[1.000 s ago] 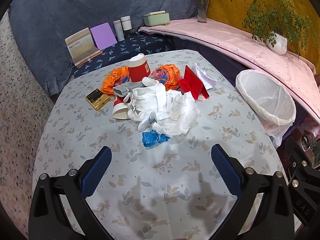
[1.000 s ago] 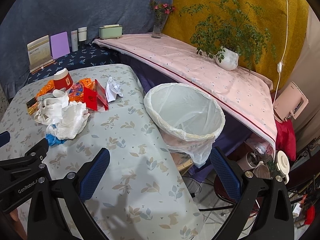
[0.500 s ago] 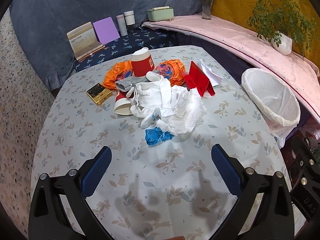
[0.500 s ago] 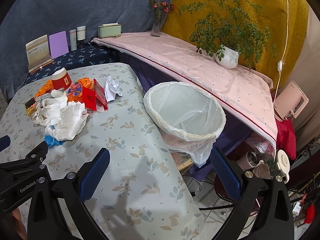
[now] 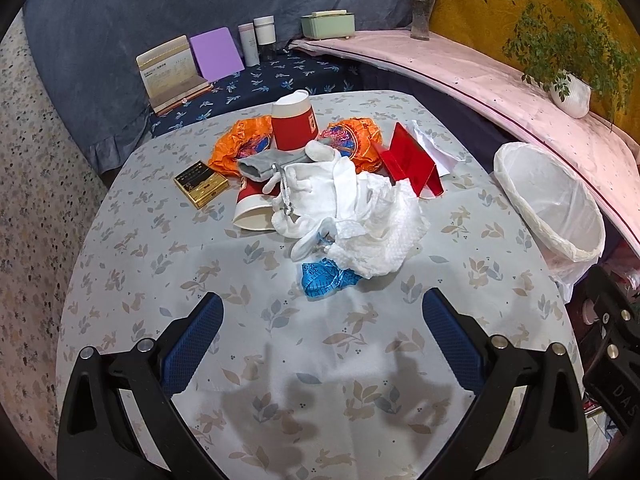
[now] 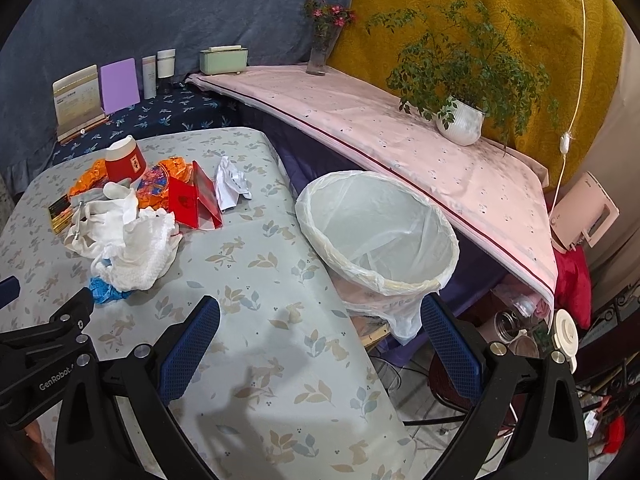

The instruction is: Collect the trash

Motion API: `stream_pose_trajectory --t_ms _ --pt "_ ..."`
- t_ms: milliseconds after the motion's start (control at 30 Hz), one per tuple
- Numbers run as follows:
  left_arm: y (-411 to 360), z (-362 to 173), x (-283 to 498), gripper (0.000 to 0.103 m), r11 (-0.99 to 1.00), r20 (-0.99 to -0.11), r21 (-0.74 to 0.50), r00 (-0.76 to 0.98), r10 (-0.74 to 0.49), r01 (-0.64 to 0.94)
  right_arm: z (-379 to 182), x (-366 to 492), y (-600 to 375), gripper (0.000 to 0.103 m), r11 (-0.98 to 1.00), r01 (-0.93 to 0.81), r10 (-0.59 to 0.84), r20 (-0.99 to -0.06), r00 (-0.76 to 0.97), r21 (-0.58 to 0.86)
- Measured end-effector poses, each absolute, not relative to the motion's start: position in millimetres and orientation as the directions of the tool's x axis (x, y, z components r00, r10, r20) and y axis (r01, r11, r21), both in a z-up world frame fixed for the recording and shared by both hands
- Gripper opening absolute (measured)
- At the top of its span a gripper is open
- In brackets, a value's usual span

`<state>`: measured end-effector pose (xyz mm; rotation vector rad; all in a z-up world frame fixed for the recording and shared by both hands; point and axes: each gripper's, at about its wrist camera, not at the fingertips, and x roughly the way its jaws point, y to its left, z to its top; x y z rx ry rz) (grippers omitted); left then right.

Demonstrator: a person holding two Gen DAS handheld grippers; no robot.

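Note:
A pile of trash lies on the floral table [image 5: 280, 360]: an upright red cup [image 5: 293, 126], a tipped red cup [image 5: 252, 208], orange wrappers [image 5: 240, 146], white crumpled tissue [image 5: 376, 236], a blue wrapper [image 5: 326, 280], a red folded card [image 5: 412, 164], white crumpled paper [image 5: 434, 148] and a gold box [image 5: 201, 184]. A white-lined bin [image 6: 380, 236] stands off the table's right edge. My left gripper [image 5: 320, 344] is open and empty, just short of the blue wrapper. My right gripper [image 6: 318, 346] is open and empty over the table's right edge by the bin.
A dark floral shelf behind the table holds a calendar [image 5: 170, 72], a purple card [image 5: 216, 54] and two bottles [image 5: 258, 40]. A pink-covered ledge [image 6: 400, 148] carries a green box [image 6: 224, 60], a flower vase [image 6: 322, 46] and a potted plant [image 6: 460, 120]. Clutter lies on the floor at right.
Both grippers have drawn back and risen slightly, so the pile sits a little farther from the left gripper. Both stay open. Nothing on the table has moved.

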<state>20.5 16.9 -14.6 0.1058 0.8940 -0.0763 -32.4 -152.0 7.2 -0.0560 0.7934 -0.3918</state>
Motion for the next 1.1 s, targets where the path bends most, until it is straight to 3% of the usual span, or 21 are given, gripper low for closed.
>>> stream_pose_trajectory --t_ms 467,833,1000,1100 --pt "43.5 -34.9 41.7 0.095 0.986 -0.796 -0.064 0.588 -0.143 0.154 4.5 -15.1 -155.0 0.096 0.919 0.350 -0.376 -0.676 0.633 -0.183" --pt "77.8 -57.5 75.7 0.095 0.985 -0.816 -0.150 0.551 -0.173 0.087 -8.4 5.9 -157.8 0.096 0.926 0.343 -0.350 -0.705 0.617 -0.159" --pt "77.3 -70.3 85.0 0.075 0.980 -0.838 -0.149 0.510 -0.196 0.131 -10.3 15.8 -155.4 0.096 0.932 0.333 -0.333 -0.711 0.620 -0.146" --pt "84.1 -69.0 88.2 0.075 0.979 -0.834 -0.164 0.514 -0.202 0.118 -11.6 21.3 -153.3 0.096 0.935 0.325 -0.322 -0.714 0.622 -0.139"
